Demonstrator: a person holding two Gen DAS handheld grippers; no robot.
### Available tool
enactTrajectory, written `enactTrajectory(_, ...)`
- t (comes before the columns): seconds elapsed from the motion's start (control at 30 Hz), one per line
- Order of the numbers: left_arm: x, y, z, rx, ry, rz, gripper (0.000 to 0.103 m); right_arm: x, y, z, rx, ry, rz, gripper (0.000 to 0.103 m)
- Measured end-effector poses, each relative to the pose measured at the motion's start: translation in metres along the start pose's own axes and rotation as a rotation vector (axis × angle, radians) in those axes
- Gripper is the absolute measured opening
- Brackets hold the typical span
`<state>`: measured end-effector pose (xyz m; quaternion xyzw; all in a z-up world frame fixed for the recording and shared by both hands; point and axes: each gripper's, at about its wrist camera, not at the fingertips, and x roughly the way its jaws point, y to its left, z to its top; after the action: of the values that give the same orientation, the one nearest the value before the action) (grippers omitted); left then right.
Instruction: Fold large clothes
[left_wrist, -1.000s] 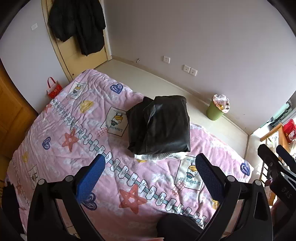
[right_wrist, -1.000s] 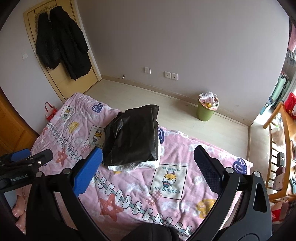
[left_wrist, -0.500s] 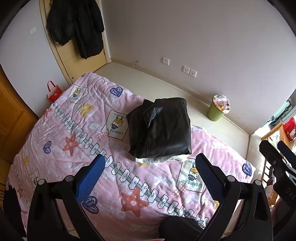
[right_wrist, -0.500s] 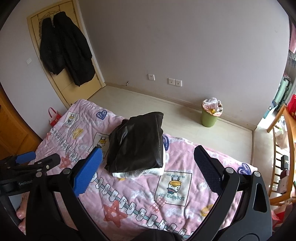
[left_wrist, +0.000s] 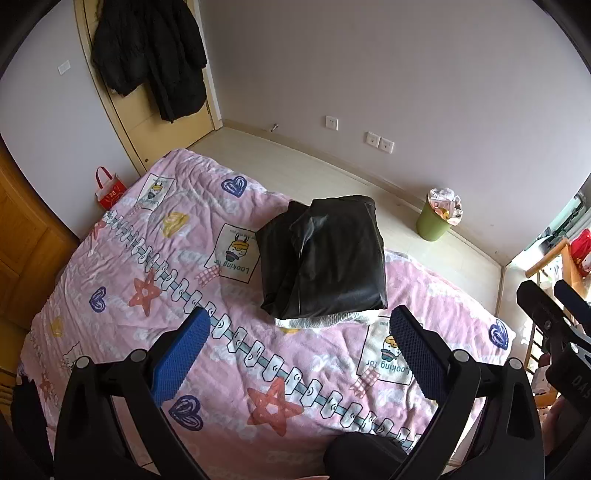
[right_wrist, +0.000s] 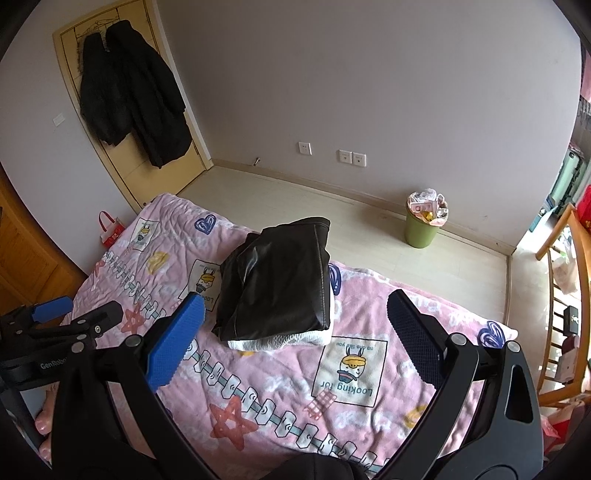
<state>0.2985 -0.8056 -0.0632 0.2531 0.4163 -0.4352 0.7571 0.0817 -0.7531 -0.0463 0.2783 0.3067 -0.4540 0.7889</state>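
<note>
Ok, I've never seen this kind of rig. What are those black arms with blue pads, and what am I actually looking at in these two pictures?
No robot here: a person holds a hand-held two-finger gripper in each hand, each carrying a fisheye camera looking along its fingers. One picture is from the left gripper, the other from the right gripper. The blue pads are the fingertips. Both grippers are open, hold nothing, and hang above a bed with a pink quilt. On it lies a folded black garment on top of something white. Each gripper shows at the edge of the other's picture. Dark coats hang on the door, and a green bin stands by the wall.
</note>
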Motion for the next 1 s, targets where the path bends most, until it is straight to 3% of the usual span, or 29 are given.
enactTrajectory(1.0, -0.001, -0.002, -0.011, 0.007, 0.018, -0.044, 0.095, -0.010, -0.006, -0.015, 0.006, 0.017, -0.001, 0.097)
